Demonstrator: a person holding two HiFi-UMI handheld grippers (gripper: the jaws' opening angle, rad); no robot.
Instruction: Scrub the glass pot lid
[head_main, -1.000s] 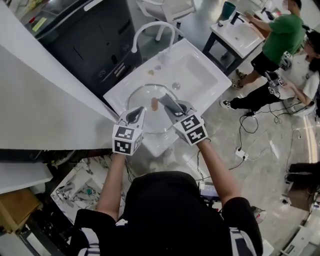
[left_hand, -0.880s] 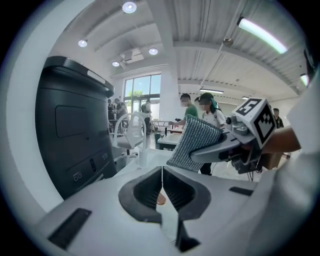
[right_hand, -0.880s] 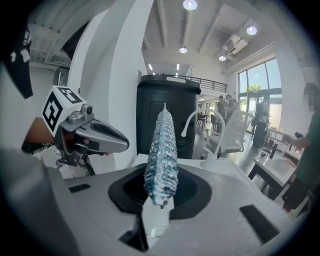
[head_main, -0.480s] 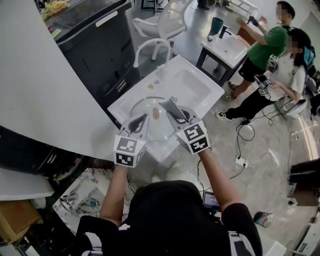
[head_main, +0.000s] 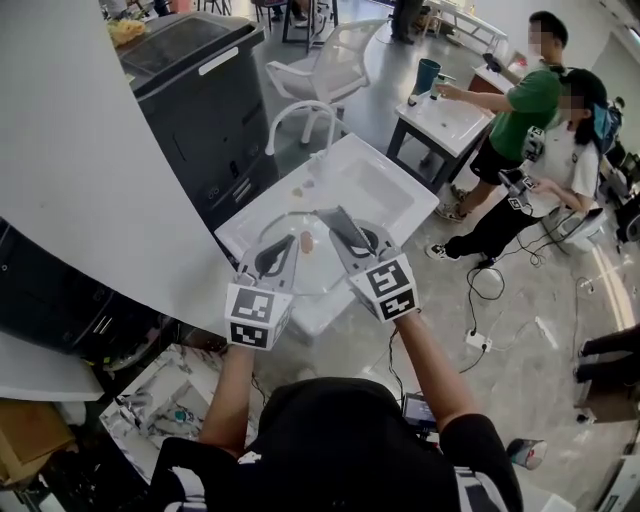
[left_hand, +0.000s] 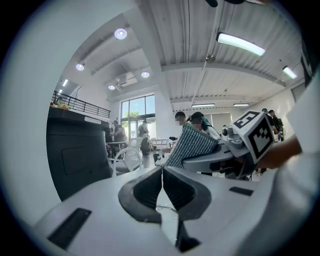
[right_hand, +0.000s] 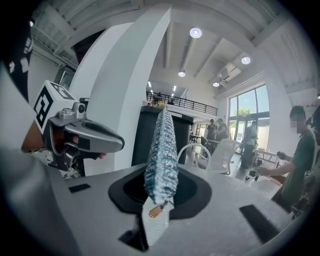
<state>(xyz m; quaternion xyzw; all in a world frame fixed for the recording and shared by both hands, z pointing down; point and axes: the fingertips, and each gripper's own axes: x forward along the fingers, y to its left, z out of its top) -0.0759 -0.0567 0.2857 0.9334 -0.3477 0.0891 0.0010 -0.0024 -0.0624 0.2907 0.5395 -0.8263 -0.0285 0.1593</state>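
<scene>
Left tongs (left_hand: 162, 182): pressed fully together. The pads appear to nip the thin rim of the glass pot lid (head_main: 305, 268), whose edge shows as a fine curved line just below them in the left gripper view.
Right tongs (right_hand: 161, 194): closed on a blue-grey scrub cloth (right_hand: 162, 150), which stands up out of the pads as a folded wad. They hold nothing else.
Cloth against lid: in the head view the cloth lies over the knob side of the lid, just beside the brown knob (head_main: 307, 241). Whether it actually presses on the glass cannot be told.
Lid's place: held up off the sink (head_main: 420, 187), over its near end and well short of the tap (head_main: 300, 110) at the far-left edge. Its tilt cannot be read.
How the lid will handle: it is stiff, brittle glass, probably rather heavy for a pinch at one edge. If wet it will be slippery, so it could swing or slide out of the pads under scrubbing pressure.
Where to take hold: the rim serves, but the knob at the centre would likely give a surer grip. Strokes are best kept light and close to the held edge.
Risk: a drop onto the hard sink could chip or shatter the lid.
</scene>
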